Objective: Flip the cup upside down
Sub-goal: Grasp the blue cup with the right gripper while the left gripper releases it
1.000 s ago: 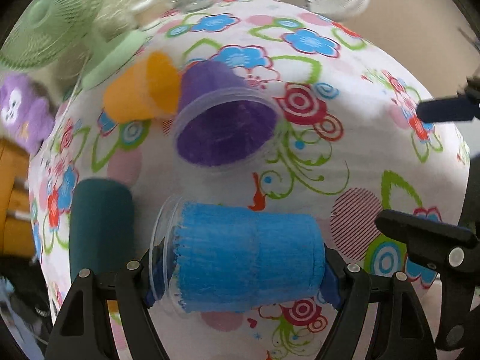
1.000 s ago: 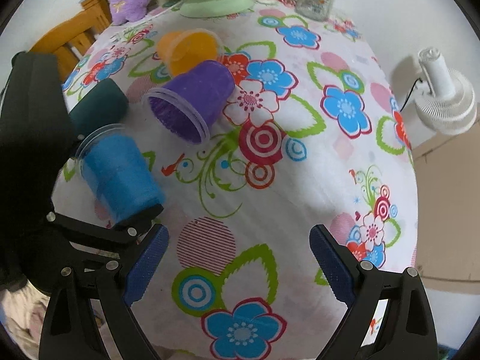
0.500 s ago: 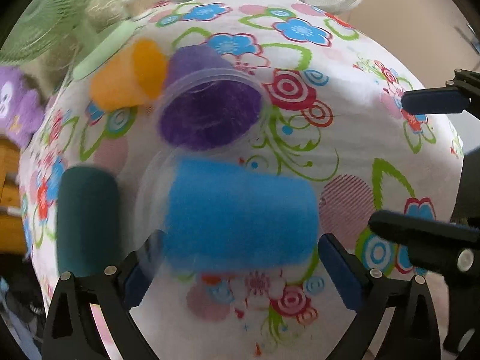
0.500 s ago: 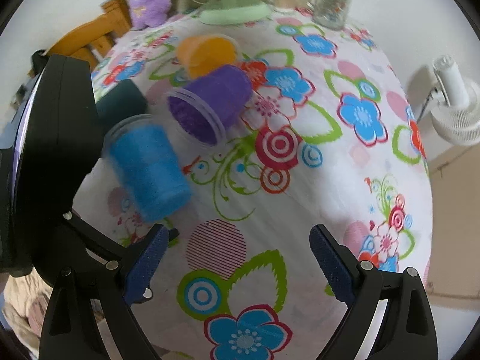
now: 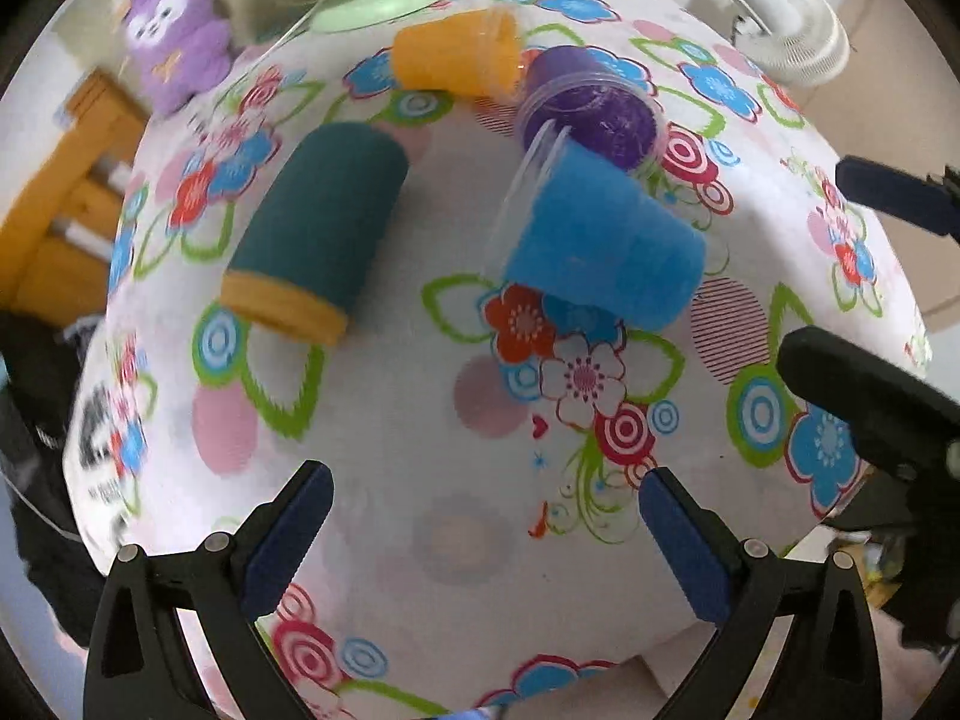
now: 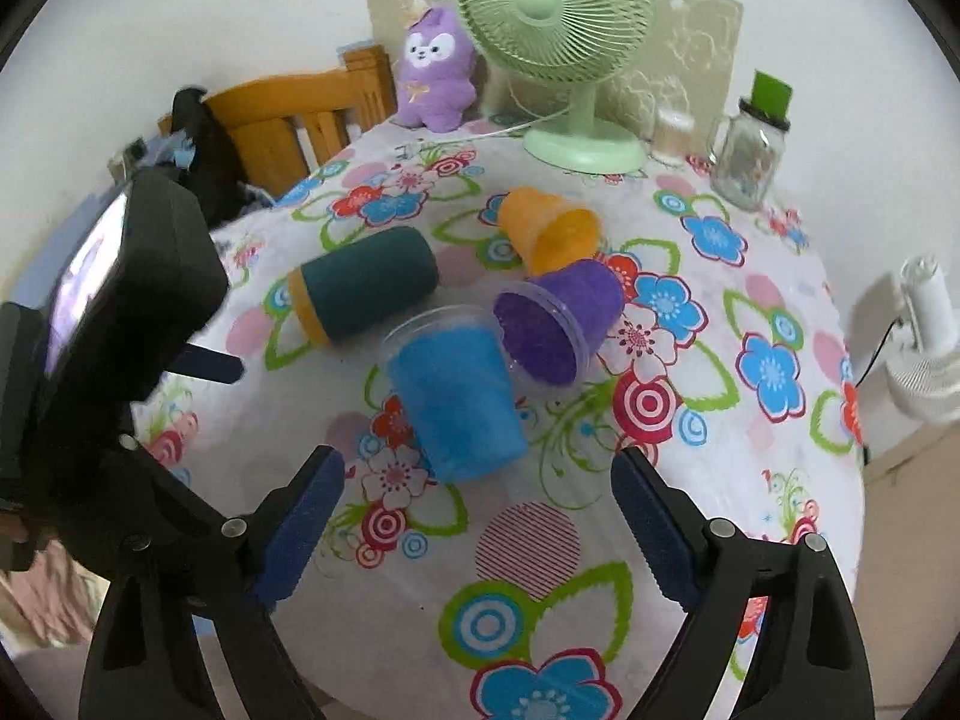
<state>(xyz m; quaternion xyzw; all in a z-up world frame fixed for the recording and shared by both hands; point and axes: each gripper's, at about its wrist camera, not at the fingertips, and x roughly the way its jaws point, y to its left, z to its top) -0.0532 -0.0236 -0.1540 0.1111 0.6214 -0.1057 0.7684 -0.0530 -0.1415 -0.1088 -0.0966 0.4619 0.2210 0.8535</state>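
A blue cup [image 5: 594, 246] lies on its side on the flowered tablecloth [image 5: 420, 450], its clear rim against a purple cup [image 5: 591, 111]; it also shows in the right wrist view [image 6: 456, 396]. The purple cup [image 6: 564, 324], an orange cup [image 6: 549, 231] and a dark teal cup [image 6: 366, 282] with an orange band also lie on their sides. My left gripper [image 5: 483, 519] is open and empty, well back from the blue cup. My right gripper [image 6: 477, 507] is open and empty, just in front of the blue cup's base.
A green table fan [image 6: 558, 48], a purple plush toy [image 6: 435, 69], a glass jar [image 6: 750, 156] and a small container [image 6: 669, 132] stand at the table's far edge. A wooden chair [image 6: 294, 114] is at the far left. A white floor fan [image 6: 930, 348] is off the right edge.
My left gripper has opened, let go of the blue cup and pulled back. The cup now lies on the cloth by the purple cup. My right gripper has drawn back and tilted up.
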